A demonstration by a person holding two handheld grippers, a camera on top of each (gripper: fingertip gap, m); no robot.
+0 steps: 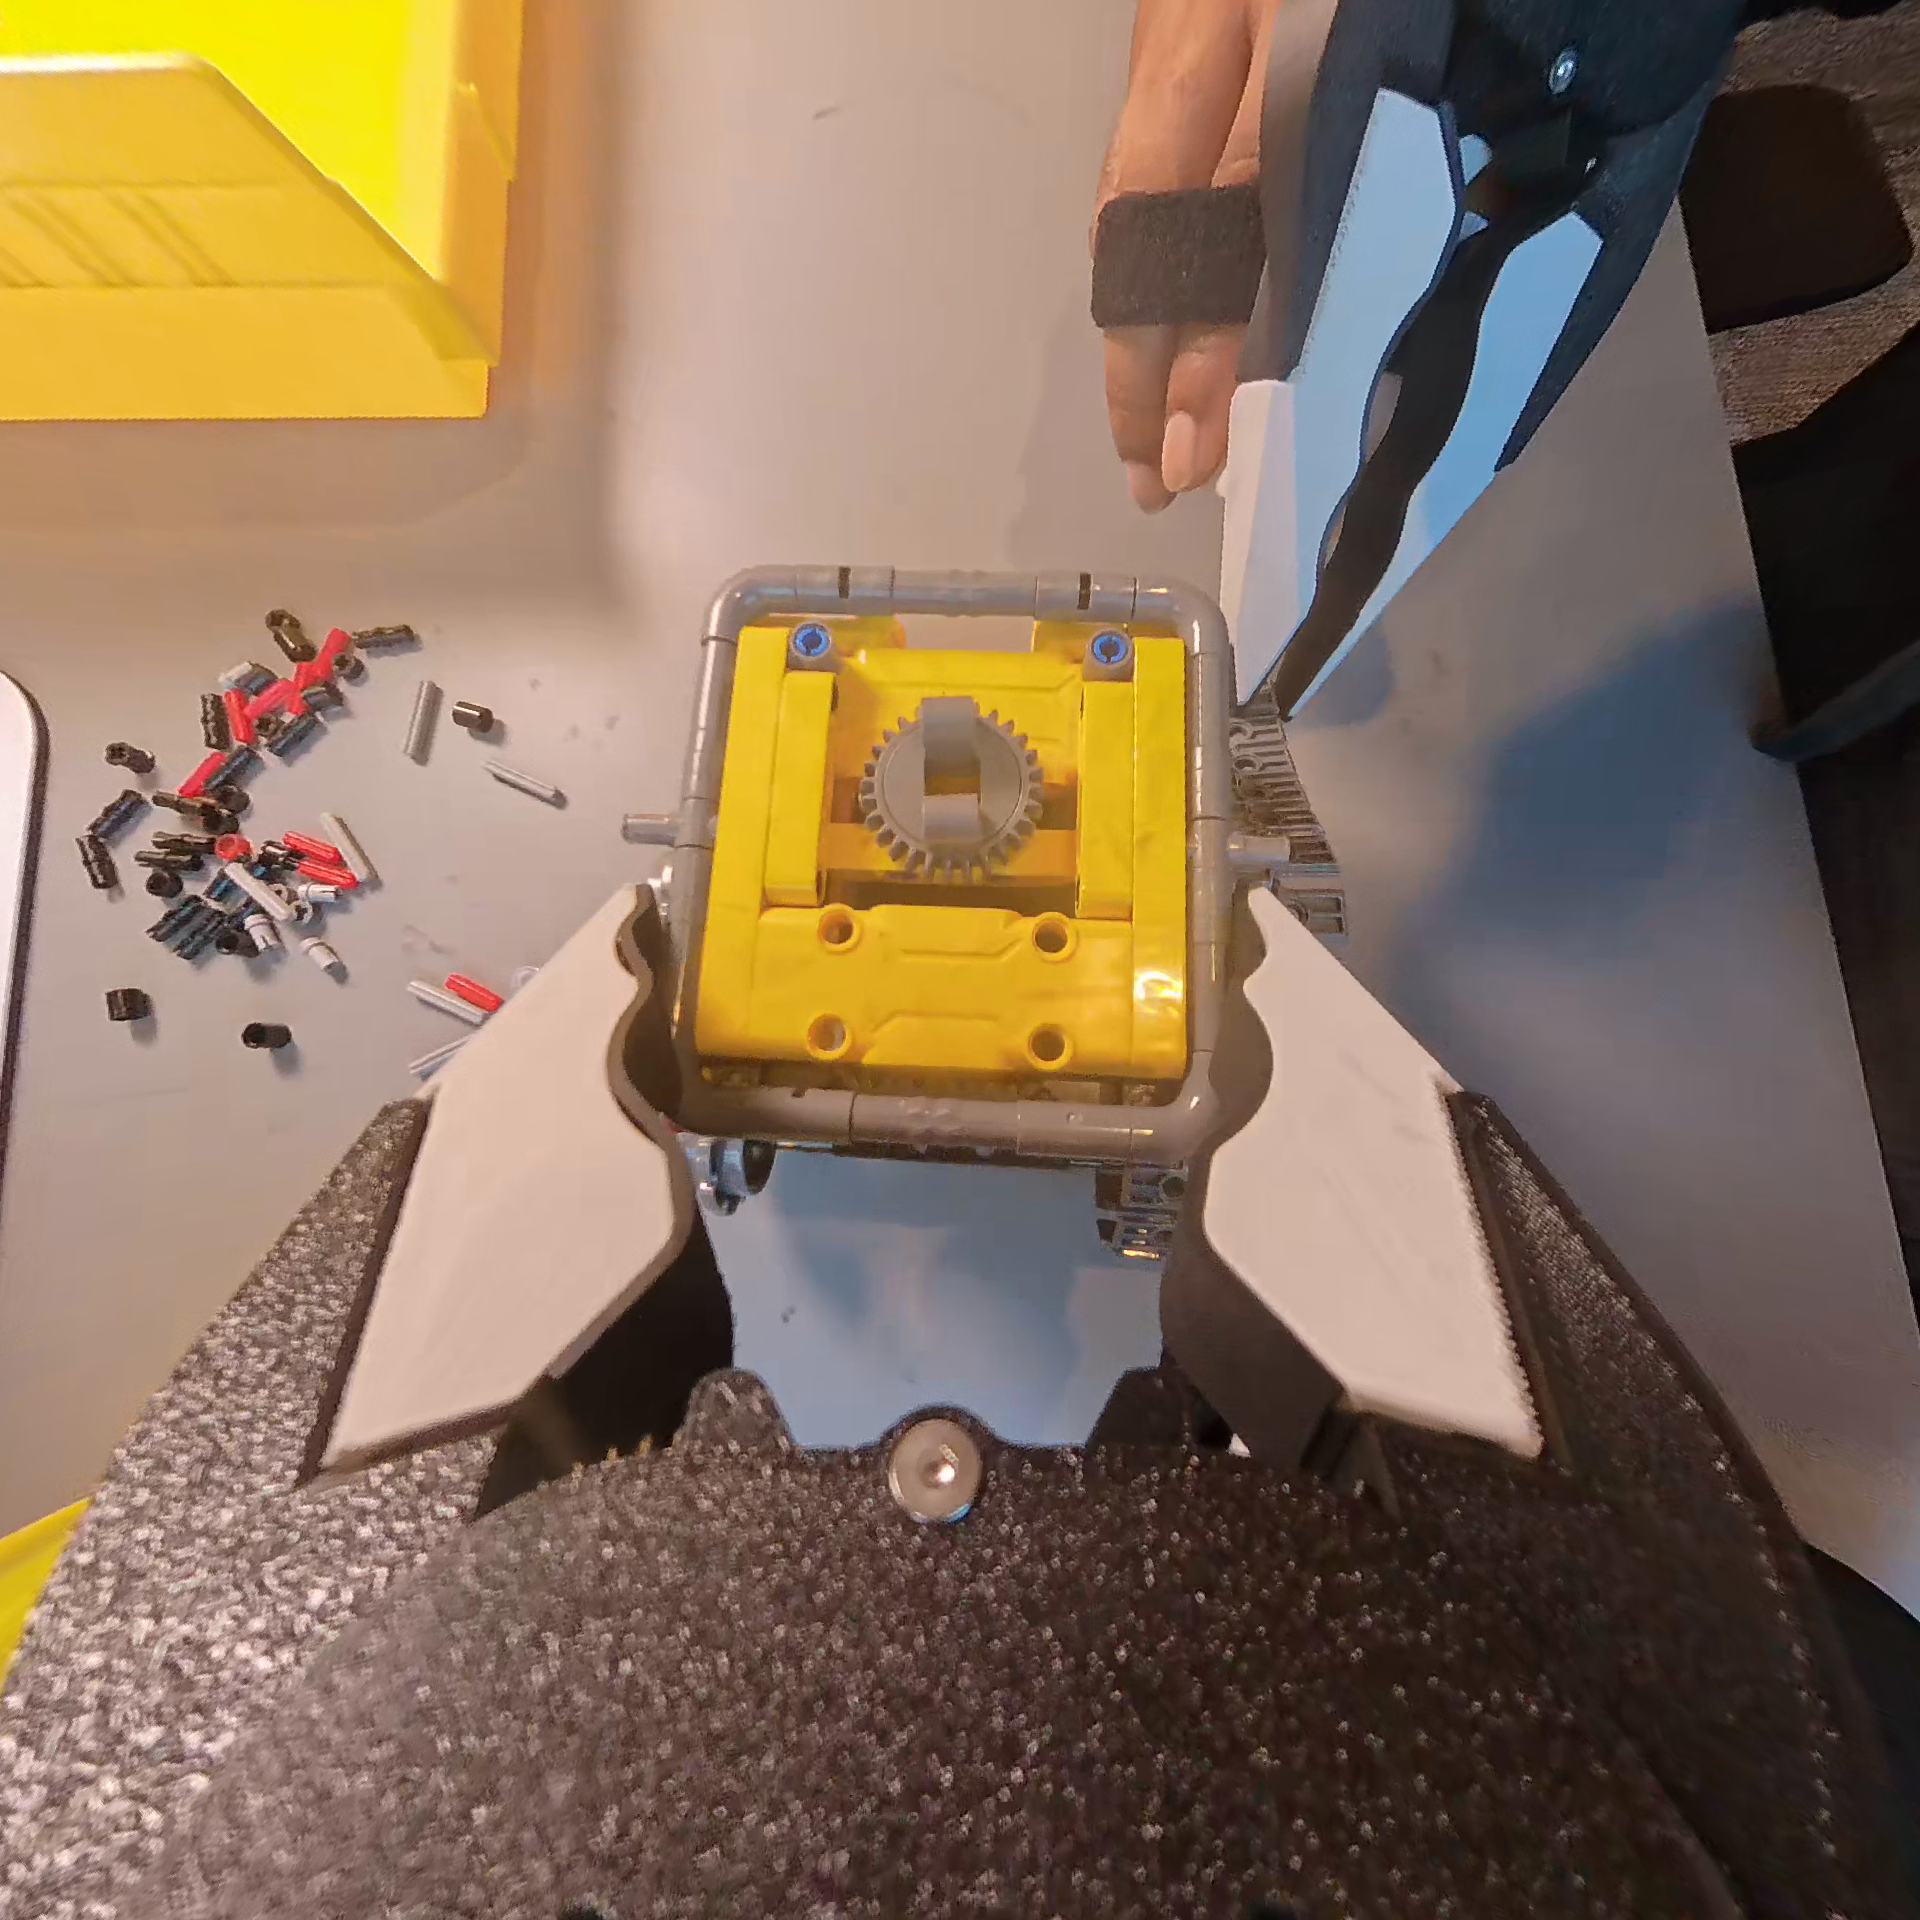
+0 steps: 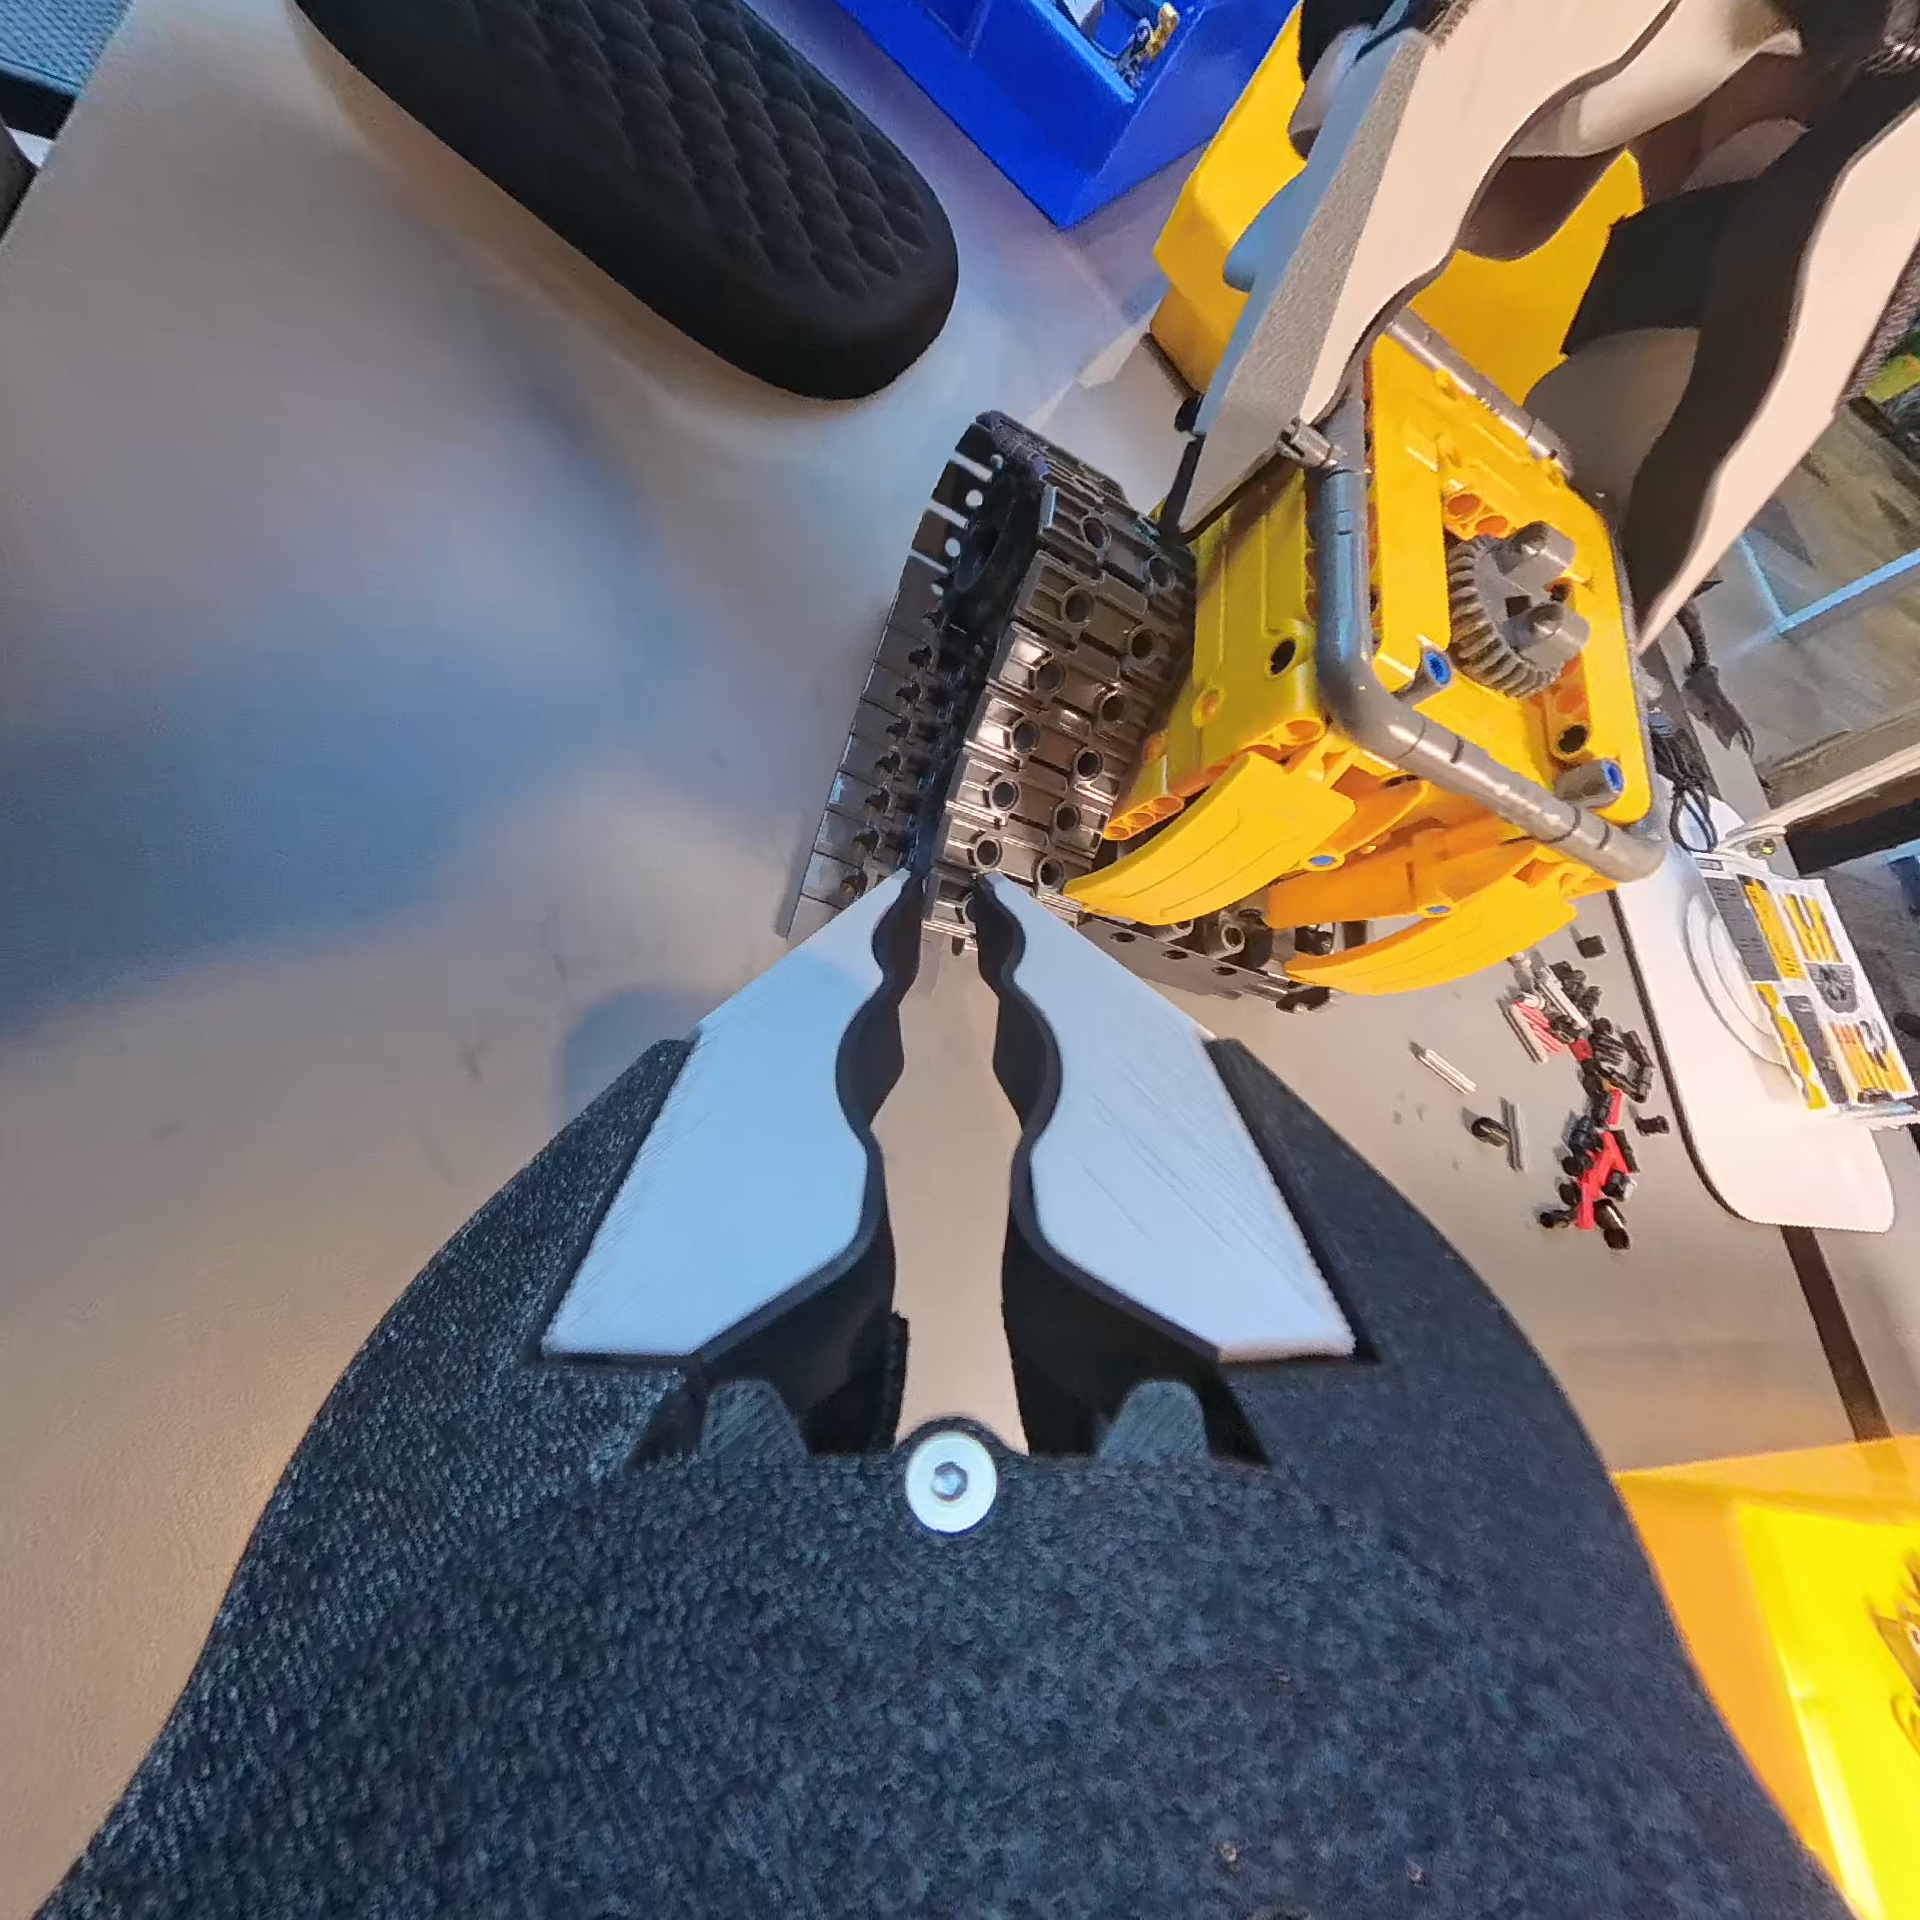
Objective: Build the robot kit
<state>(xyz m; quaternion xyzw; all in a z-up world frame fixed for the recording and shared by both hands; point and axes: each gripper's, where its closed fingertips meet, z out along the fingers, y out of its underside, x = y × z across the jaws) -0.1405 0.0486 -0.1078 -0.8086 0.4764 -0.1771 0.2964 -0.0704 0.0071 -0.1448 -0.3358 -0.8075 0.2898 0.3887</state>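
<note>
- Sitting on the grey table [image 1: 935,312], the model [image 1: 940,883] shows a yellow body, grey tube frame, a grey gear [image 1: 951,795] on top, black tracks [image 2: 1039,707].
- Left gripper [image 1: 940,925] reaches from above, clamped on the model's sides.
- Right gripper [image 2: 951,883] comes in low, fingertips pinching a track link.
- Loose pins [image 1: 239,810] lie scattered nearby.

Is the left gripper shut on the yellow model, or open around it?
Shut on it: the left gripper presses both fingers against the yellow model's grey frame.
</note>
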